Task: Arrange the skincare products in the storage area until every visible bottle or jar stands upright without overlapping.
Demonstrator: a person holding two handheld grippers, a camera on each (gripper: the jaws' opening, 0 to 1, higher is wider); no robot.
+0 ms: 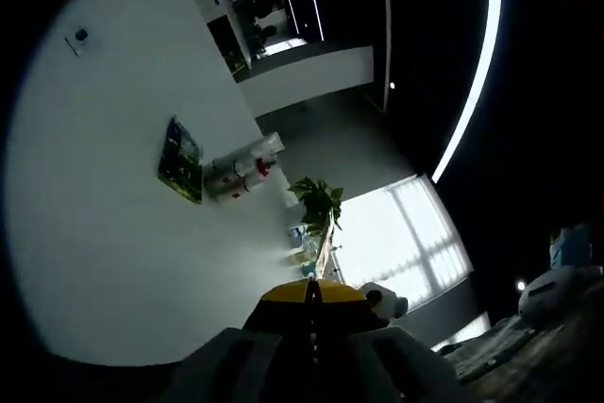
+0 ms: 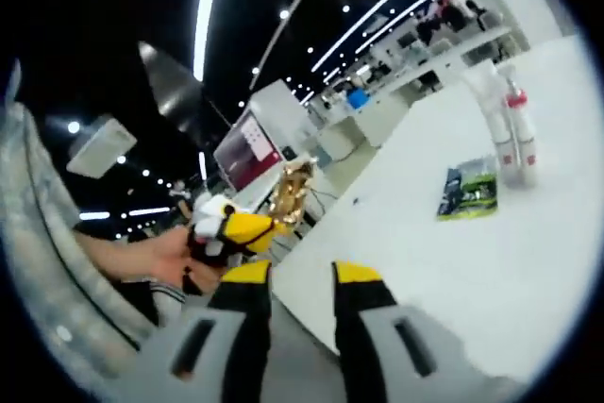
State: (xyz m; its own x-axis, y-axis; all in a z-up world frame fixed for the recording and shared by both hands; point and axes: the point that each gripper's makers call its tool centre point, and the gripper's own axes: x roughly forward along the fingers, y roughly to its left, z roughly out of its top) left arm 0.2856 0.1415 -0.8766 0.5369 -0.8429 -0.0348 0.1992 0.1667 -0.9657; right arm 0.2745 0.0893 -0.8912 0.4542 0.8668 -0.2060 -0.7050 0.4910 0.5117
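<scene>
**Both grippers raised off the counter, bottles standing far ahead**

In the right gripper view, your right gripper is sitting nearest, its two yellow-tipped fingers spread apart with nothing between them — bare counter edge is showing through the gap. Just left of them, your hand is holding the left gripper, whose yellow tip is pointing toward the counter's edge. Beyond, the white counter is stretching away to the right. A dark green packet is lying flat on it, and just past the packet the skincare bottles are standing upright in a tight cluster, one with a red cap; whether they are touching each other you cannot tell from here.

In the left gripper view, the picture is rolling strongly to one side. Your left gripper's yellow fingertips are meeting along a thin dark seam, pressed together on nothing. Past them the counter is filling the left side. The packet is lying mid-counter, and the bottles are grouped just beside it. Farther along the counter's edge, a leafy green plant is standing in front of a bright window.
</scene>
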